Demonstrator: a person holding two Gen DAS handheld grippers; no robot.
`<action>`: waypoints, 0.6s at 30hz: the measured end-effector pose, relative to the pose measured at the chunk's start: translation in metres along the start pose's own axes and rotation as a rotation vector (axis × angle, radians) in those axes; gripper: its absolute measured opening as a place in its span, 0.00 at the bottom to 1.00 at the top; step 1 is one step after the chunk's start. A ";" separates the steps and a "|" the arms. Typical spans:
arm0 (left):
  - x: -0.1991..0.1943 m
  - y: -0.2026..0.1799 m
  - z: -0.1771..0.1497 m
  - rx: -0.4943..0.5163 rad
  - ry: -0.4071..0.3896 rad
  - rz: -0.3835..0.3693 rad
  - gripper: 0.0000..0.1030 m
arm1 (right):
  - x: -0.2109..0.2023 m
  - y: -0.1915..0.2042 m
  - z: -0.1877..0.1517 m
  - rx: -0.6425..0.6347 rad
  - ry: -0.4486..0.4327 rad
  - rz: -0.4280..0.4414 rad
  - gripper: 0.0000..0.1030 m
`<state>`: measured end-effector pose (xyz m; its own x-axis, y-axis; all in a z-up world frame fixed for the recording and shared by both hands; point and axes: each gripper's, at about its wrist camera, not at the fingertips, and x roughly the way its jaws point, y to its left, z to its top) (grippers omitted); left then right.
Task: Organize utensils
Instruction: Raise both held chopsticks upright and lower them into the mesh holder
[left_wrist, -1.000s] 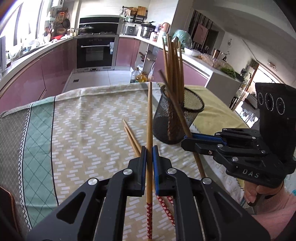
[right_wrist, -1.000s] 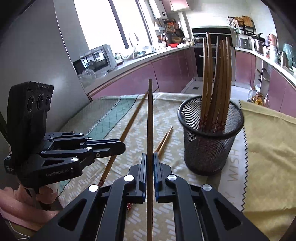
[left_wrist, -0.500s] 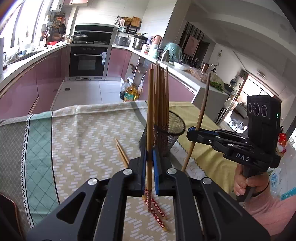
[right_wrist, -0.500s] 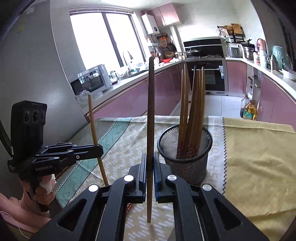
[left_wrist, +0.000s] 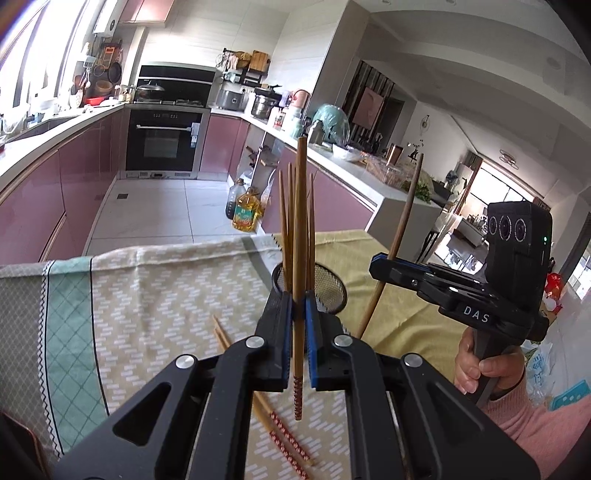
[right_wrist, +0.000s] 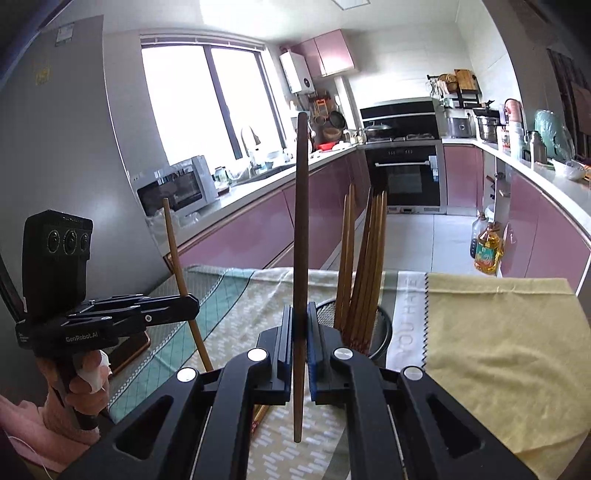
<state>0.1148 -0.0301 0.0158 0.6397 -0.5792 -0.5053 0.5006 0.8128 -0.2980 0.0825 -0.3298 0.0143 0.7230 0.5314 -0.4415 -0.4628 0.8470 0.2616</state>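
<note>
Both grippers, left gripper (left_wrist: 298, 314) and right gripper (right_wrist: 300, 325), clamp upright chopsticks; mesh holder (left_wrist: 328, 291) just beyond.

Black mesh holder (left_wrist: 328, 284); chopstick (left_wrist: 297, 387) tip red-patterned — white dots, perhaps.

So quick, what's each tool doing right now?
Left tool: closed on a light chopstick.
Right tool: closed on a dark chopstick.

A black oven (left_wrist: 164, 142) sits upper left in the left view, between pink cabinets (left_wrist: 33, 195). Oil bottles (left_wrist: 247, 212) stand on the tiled floor at centre. In the right view, a microwave (right_wrist: 173, 186) sits left, below the window (right_wrist: 207, 99).
</note>
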 end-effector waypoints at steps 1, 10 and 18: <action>0.000 -0.001 0.003 0.000 -0.009 -0.002 0.07 | 0.000 -0.001 0.002 -0.001 -0.006 -0.003 0.06; 0.003 -0.011 0.033 0.028 -0.067 -0.008 0.07 | -0.008 -0.002 0.021 -0.020 -0.058 -0.003 0.06; 0.006 -0.018 0.057 0.039 -0.110 -0.011 0.07 | -0.013 -0.003 0.044 -0.042 -0.108 -0.010 0.06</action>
<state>0.1431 -0.0513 0.0646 0.6932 -0.5932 -0.4093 0.5288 0.8045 -0.2703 0.0970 -0.3391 0.0567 0.7776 0.5236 -0.3482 -0.4751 0.8519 0.2203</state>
